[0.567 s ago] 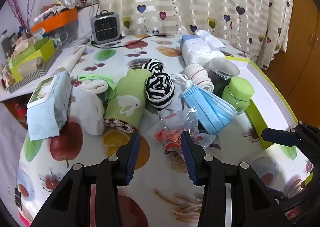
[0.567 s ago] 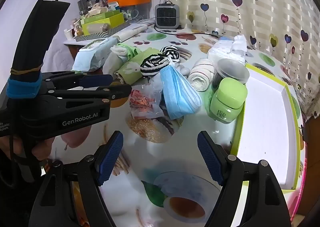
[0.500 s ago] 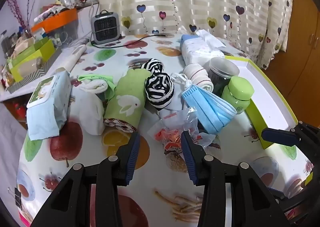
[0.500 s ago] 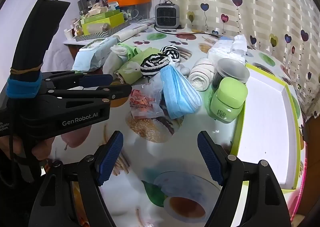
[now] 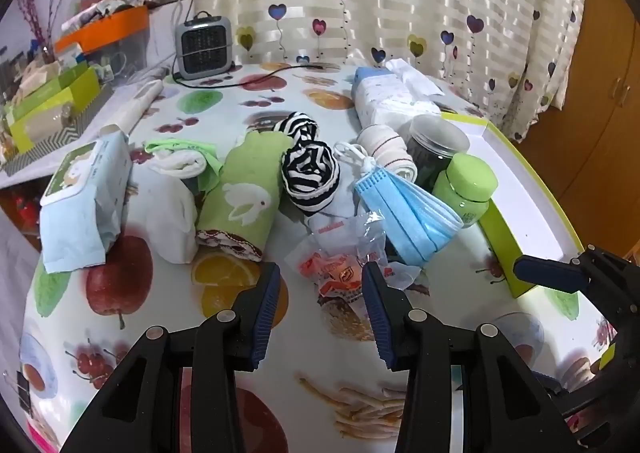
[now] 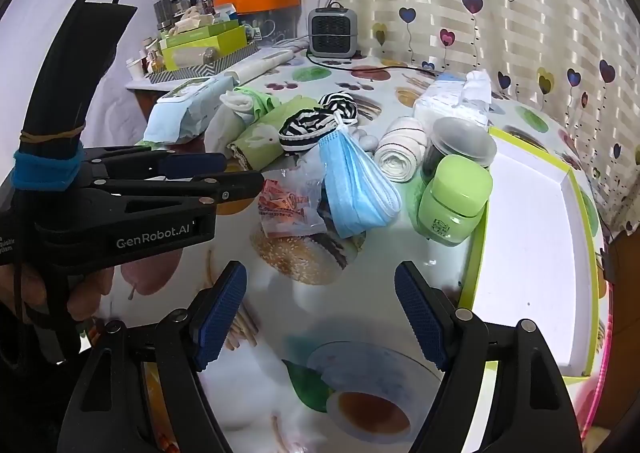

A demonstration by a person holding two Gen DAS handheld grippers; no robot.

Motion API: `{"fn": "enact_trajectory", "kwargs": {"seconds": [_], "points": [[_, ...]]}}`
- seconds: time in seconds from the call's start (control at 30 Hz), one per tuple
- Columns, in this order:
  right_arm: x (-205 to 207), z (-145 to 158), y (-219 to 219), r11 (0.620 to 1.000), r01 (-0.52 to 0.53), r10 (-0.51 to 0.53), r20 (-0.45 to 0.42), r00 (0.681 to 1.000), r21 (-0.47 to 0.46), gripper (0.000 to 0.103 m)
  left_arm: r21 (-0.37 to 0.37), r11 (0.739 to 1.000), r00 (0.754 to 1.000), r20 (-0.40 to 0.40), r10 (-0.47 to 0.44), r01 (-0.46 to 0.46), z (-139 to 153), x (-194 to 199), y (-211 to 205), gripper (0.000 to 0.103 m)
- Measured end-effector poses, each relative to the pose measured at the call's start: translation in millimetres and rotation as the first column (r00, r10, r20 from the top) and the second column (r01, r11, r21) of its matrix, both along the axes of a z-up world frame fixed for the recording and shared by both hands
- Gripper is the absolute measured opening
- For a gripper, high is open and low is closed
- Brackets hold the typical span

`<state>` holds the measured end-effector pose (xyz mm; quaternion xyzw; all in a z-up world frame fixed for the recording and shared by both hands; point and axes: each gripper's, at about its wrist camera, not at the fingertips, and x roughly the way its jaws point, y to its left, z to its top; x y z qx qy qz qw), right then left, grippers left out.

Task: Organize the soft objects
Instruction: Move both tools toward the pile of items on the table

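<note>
Soft things lay bunched at the middle of the table [image 5: 224, 101], which wore a fruit-print cloth. A green rolled towel [image 5: 244, 197] with a white rabbit on it lay beside a white cloth bundle [image 5: 172, 213], and a pack of wet wipes [image 5: 82, 205] leaned at the far left of the group. Two striped socks [image 5: 310, 173] rested against the towel's right side, and a stack of blue face masks [image 5: 408, 209] slanted down from them toward a crinkled snack bag [image 5: 340, 253]. Behind the masks sat a rolled white cloth [image 5: 386, 151], a dark jar [image 5: 436, 149] and a green-lidded jar [image 5: 466, 189], the last just beside the wall of a green-edged tray [image 6: 532, 245] with a white floor. A tissue pack [image 5: 384, 101] and a small heater [image 5: 204, 45] stood farther back.

The left gripper [image 5: 320, 309] hovered low with its jaws parted and nothing between them, the snack bag just ahead of its tips. The right gripper [image 6: 320, 309] hung over bare tablecloth, jaws spread wider and likewise empty, with the tray at its right.
</note>
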<state>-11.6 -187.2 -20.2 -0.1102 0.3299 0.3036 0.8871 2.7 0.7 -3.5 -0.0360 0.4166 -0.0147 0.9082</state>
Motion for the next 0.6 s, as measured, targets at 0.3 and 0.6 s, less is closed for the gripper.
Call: {"fn": "enact_trajectory", "kwargs": {"seconds": [0.3,0.6], "points": [[0.1,-0.2,5.8,1.000,0.004,-0.004,0.000,1.000,-0.003,0.077,0.028,1.000,1.000,0.022,-0.012,0.012,2.2,-4.2,0.8,0.041],[4.0,-1.4,-4.8,1.000,0.006,-0.006,0.000,1.000,-0.004,0.077,0.026,1.000,1.000,0.024,-0.015,0.014,1.5,-5.0,-1.3,0.041]]}}
